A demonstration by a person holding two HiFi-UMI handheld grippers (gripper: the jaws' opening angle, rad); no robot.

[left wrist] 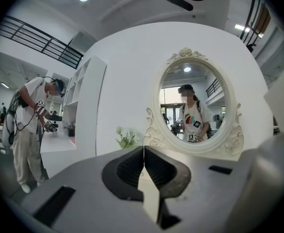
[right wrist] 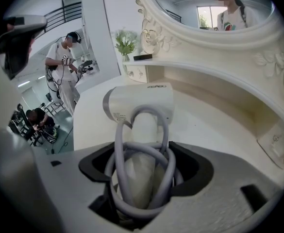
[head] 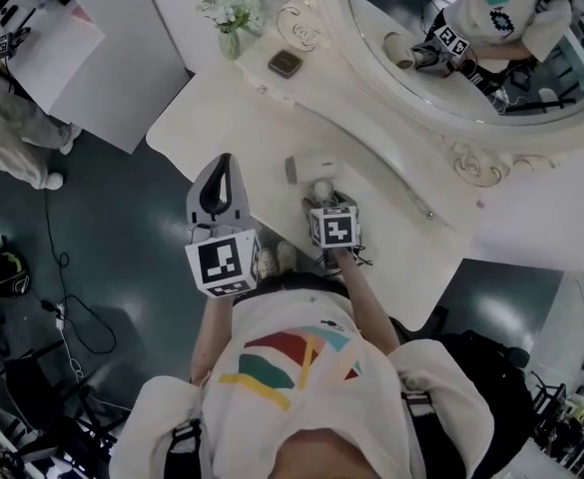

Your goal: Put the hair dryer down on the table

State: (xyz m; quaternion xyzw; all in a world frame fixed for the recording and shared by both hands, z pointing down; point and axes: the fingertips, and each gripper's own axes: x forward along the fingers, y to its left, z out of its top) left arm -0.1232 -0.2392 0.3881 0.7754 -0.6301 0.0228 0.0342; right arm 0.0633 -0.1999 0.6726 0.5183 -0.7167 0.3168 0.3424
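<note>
**Item: hair dryer, held in the right gripper, over the dressing table**

- **Hair dryer** (right wrist: 139, 101): white, with its grey cord (right wrist: 118, 144) looped round the handle. It sits over the front part of the table (head: 242, 118), barrel pointing away from the person. No view settles whether it already touches the top.
- **Right gripper** (right wrist: 144, 165): jaws stand wide, clamped on the handle and the cord loops together.
- **Left gripper** (left wrist: 143, 150): jaws closed on nothing, held up just left of the dryer and off the table's front edge.
- **Handling note (judgement):** lower until the barrel rests flat and bears its own weight, then open the jaws fully. The cord bulges past the pads and may snag, so draw straight back along the handle. Lay the dryer well in from the front edge so it cannot tip off.
- **Surroundings:** a curved raised ledge (head: 401, 183) under the oval mirror (left wrist: 235, 141) bounds the far side. A vase of flowers (head: 234, 10) and a small dark box (head: 285, 63) stand well apart. A second person (left wrist: 32, 125) works at another table.
- **Obstructions:** none lie in the landing spot.
</note>
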